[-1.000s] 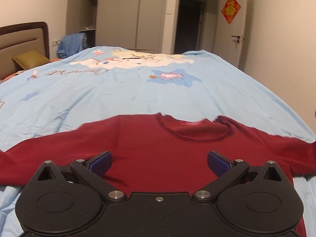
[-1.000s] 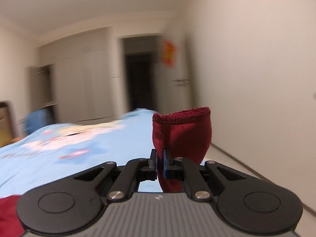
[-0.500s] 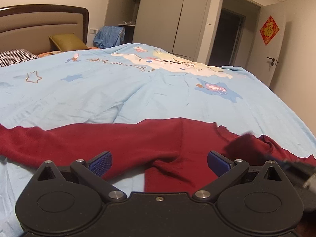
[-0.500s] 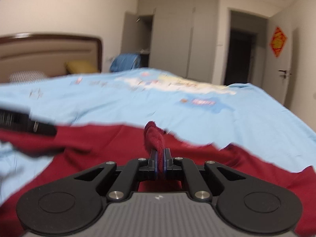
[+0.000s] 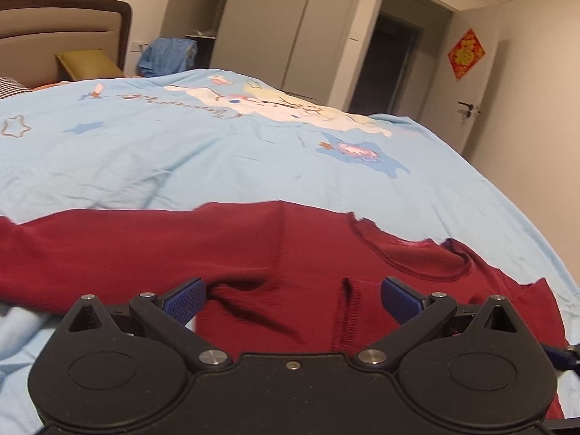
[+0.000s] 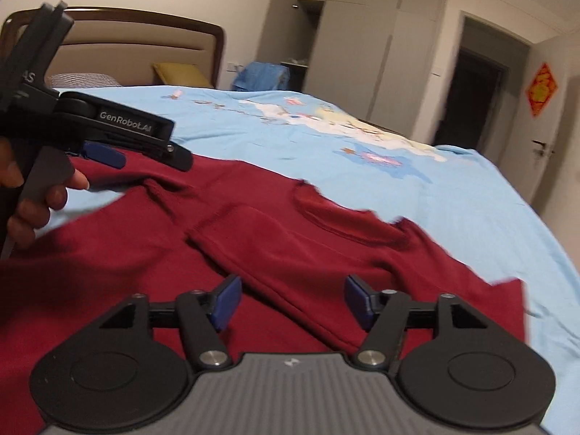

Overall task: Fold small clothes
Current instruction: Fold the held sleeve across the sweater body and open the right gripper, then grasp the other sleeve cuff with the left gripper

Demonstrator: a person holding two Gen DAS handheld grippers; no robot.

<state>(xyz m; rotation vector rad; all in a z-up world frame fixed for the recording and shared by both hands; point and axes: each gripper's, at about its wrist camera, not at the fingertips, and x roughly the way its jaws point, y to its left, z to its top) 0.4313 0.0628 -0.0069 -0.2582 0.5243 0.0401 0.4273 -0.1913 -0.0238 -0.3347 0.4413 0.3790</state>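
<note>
The sleeve [image 6: 275,250] has been dropped mid-frame across the sweater [image 5: 253,253]; with both grippers [image 5: 293,291] [image 6: 291,299] wide open and empty, the other sleeve is best pinched at its cuff.

The left claw [image 5: 291,299] is black, with two round flat discs at the back and thin black arms going forward. Shiny silver screws sit at the joints. Its fingers [image 5: 185,299] have dark blue, bumpy pads. The right claw [image 6: 291,301] looks the same, but its middle plate is grey with ridges and a small white mark. Seen from the side, the left claw has white letters, "GenRobot.AI". A hand [image 6: 32,195] is on its grey handle.
</note>
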